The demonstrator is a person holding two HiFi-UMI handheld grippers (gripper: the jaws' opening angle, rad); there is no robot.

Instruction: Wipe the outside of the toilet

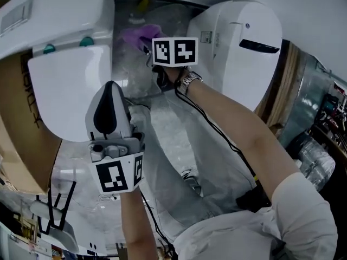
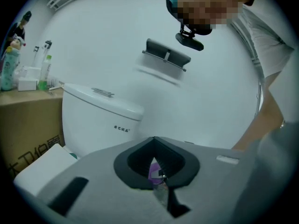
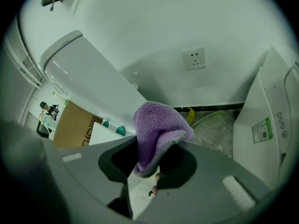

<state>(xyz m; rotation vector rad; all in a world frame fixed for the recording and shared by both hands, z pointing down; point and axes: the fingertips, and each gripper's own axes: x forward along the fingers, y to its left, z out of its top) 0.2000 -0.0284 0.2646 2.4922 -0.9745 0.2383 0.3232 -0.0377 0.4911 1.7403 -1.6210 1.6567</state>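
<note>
My right gripper (image 3: 152, 171), jaws clamped on a folded purple cloth (image 3: 156, 129), holds it up beside the white toilet (image 1: 70, 91), level with the tank (image 1: 49, 15). The cloth sits in the gap between the toilet and a white unit (image 1: 238, 42) on the far side of that gap. I cannot tell whether the cloth touches the porcelain. My left gripper (image 2: 159, 178), jaws drawn together on nothing, hangs just off the edge of the toilet's closed lid and points toward the tank. A cardboard box (image 1: 21, 118) stands against the toilet's other side, with bottles (image 2: 11, 62) on top.
</note>
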